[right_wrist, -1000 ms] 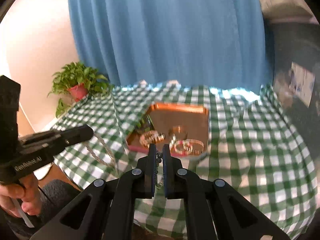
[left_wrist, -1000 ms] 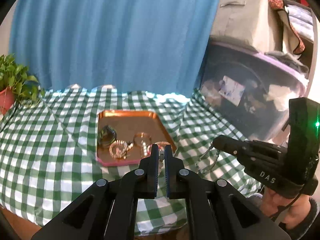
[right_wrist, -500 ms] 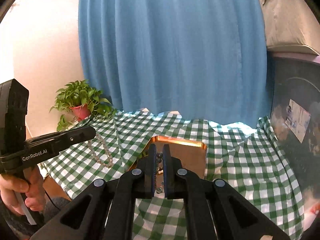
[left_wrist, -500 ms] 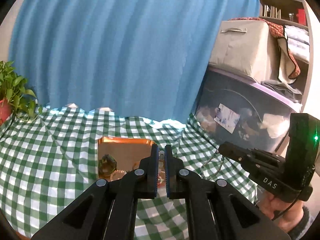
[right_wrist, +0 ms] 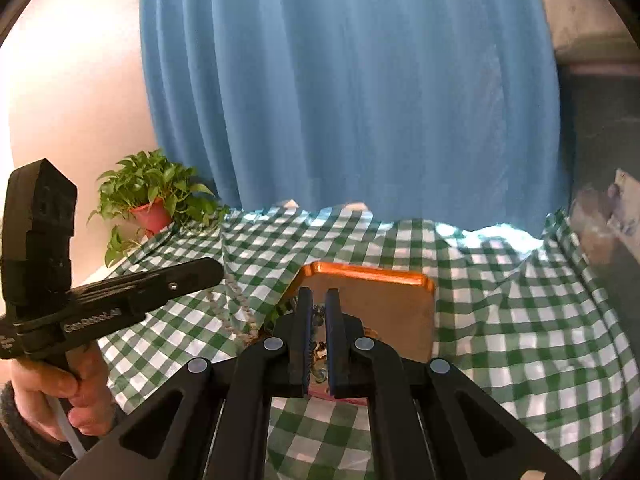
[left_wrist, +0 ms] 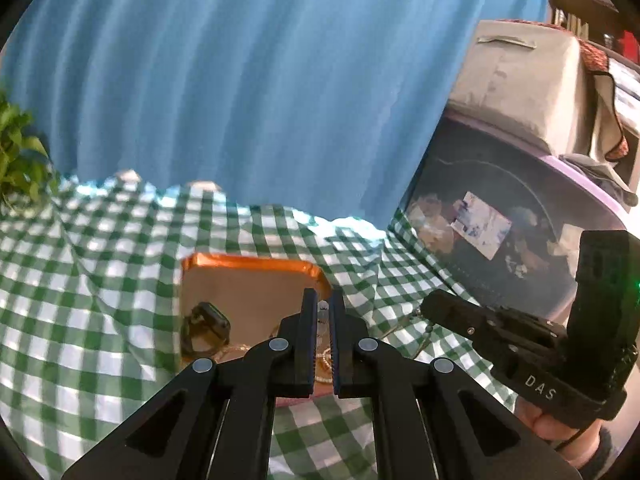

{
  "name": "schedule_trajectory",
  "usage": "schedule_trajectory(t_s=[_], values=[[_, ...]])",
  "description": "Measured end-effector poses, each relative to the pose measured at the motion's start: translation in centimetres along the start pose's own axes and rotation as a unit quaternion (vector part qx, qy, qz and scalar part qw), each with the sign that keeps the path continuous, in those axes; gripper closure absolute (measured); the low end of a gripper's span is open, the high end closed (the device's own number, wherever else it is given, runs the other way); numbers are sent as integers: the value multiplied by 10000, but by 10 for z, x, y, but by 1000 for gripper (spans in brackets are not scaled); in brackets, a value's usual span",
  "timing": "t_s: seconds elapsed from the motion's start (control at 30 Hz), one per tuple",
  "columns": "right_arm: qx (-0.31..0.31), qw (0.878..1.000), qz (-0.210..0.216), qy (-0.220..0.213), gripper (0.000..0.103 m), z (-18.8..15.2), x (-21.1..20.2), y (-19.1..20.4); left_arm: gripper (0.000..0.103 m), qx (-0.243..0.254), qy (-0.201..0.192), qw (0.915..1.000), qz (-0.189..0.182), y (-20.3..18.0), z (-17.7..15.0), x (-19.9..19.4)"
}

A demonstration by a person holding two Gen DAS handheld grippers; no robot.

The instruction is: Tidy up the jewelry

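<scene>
A copper tray point(left_wrist: 248, 268) point(right_wrist: 368, 274) lies on the green checked cloth, with a dark watch point(left_wrist: 206, 324) and gold bangles partly hidden behind my fingers. My left gripper point(left_wrist: 323, 300) is shut on a pearl necklace point(right_wrist: 236, 300), which hangs from its tip in the right wrist view. My right gripper point(right_wrist: 316, 300) is shut on a bead chain point(left_wrist: 420, 320), seen dangling from its tip in the left wrist view. Both are held in the air in front of the tray.
A potted plant point(right_wrist: 154, 200) stands at the table's far left corner. A blue curtain point(left_wrist: 240, 80) hangs behind. A dark storage bin point(left_wrist: 500, 232) with a grey fabric box point(left_wrist: 520, 80) on top stands to the right.
Both grippers have risen and tilted up, so the tray now sits lower and is more hidden behind the fingers. Both stay shut on their chains.
</scene>
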State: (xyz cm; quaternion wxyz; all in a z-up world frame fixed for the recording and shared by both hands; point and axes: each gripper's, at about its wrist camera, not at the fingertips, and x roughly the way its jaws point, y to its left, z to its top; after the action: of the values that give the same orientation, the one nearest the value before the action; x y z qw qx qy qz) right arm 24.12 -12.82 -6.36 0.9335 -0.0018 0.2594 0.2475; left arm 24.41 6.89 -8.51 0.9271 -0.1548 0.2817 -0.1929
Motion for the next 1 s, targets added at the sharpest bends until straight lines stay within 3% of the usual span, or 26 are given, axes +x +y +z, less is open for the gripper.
schedule_trajectory(t_s=[0.27,0.37,0.47,0.6,0.73,1.0], values=[[346,9988,249,256,98,-12,50,-16,97,-392,177,9990,-143,21,-9,52],[514,9980,257,281,98,-19,64,-25,97,-880,331,9945,-456,36,-8,69],[718,9960,239,469,98,-31,85,-34,97,-671,453,9967,-51,41,-16,90],[863,9921,228,879,98,-57,117,-47,97,-810,899,9926,-122,58,-41,123],[736,9878,-287,1341,98,-82,144,-56,97,-582,1386,9878,397,67,-63,153],[627,9855,-436,1513,99,-80,156,-59,96,-91,1468,9838,1021,65,-67,158]])
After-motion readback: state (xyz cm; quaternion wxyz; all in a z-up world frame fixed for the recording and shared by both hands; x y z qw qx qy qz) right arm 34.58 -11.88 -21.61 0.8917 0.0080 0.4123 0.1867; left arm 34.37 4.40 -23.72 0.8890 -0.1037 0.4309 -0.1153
